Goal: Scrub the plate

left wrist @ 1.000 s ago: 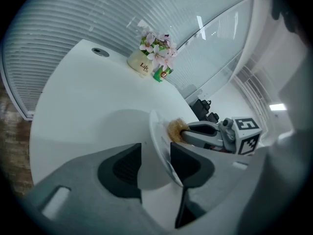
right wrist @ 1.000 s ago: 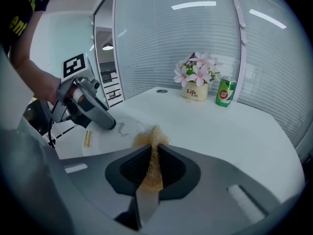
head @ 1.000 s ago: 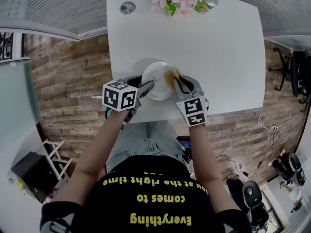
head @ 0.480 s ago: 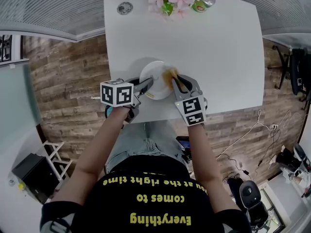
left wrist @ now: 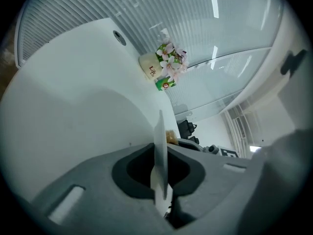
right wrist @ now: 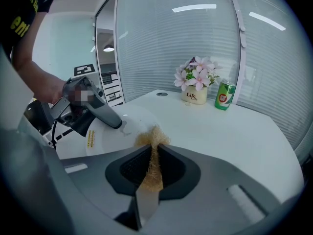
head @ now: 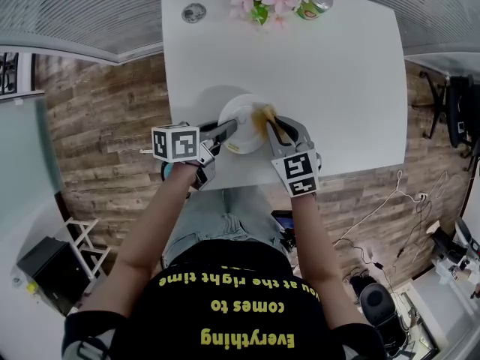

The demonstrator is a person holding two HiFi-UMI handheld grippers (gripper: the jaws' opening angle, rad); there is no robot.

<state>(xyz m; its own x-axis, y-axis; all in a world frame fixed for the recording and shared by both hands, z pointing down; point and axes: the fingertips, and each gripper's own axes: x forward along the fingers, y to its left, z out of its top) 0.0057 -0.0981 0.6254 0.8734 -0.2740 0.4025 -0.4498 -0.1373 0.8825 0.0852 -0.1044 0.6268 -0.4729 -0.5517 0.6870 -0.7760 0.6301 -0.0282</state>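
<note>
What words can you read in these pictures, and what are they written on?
"Life": on the cream flower pot; the smaller print under it is too small to read.
"Everything comes to" and "at the right time": upside down on the person's black T-shirt; the words between are hidden.
Green can: print too small to read.
Yellow label on the white plate: too small to read.

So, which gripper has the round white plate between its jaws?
The left gripper, jaws closing on the white plate; the right gripper grips a tan fibrous scrubber.
</note>
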